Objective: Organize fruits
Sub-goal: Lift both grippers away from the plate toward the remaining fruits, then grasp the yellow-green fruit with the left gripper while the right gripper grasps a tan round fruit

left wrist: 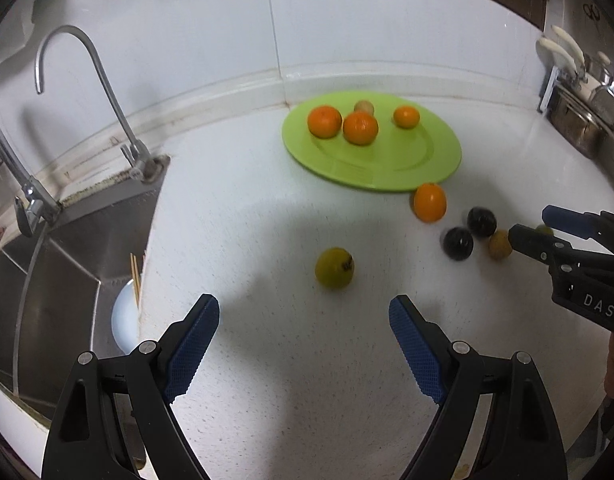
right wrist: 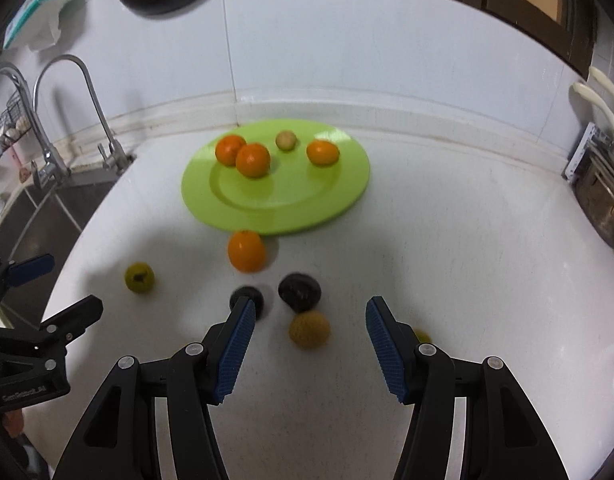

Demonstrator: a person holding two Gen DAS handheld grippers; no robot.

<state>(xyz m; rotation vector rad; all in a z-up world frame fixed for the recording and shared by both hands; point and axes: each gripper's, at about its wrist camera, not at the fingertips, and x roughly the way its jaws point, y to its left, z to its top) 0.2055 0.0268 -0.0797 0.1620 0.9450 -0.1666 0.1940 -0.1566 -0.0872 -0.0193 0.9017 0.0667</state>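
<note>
A green plate (left wrist: 427, 160) (right wrist: 307, 208) near the back wall holds three oranges (left wrist: 360, 128) (right wrist: 253, 160) and a small tan fruit (right wrist: 286, 140). On the white counter lie another orange (left wrist: 429, 202) (right wrist: 246, 251), two dark fruits (left wrist: 459, 243) (right wrist: 299, 291), a brownish fruit (left wrist: 500, 245) (right wrist: 309, 329) and a yellow-green fruit (left wrist: 334, 268) (right wrist: 139, 277). My left gripper (left wrist: 305, 320) is open and empty, just short of the yellow-green fruit. My right gripper (right wrist: 309, 322) is open, its jaws either side of the brownish fruit.
A steel sink (left wrist: 59, 280) with taps (left wrist: 87, 80) lies at the left, holding a white bowl (left wrist: 125, 324) and chopsticks. A metal rack (left wrist: 579, 120) (right wrist: 599, 192) stands at the right. A small greenish fruit (right wrist: 423, 336) peeks from behind the right finger.
</note>
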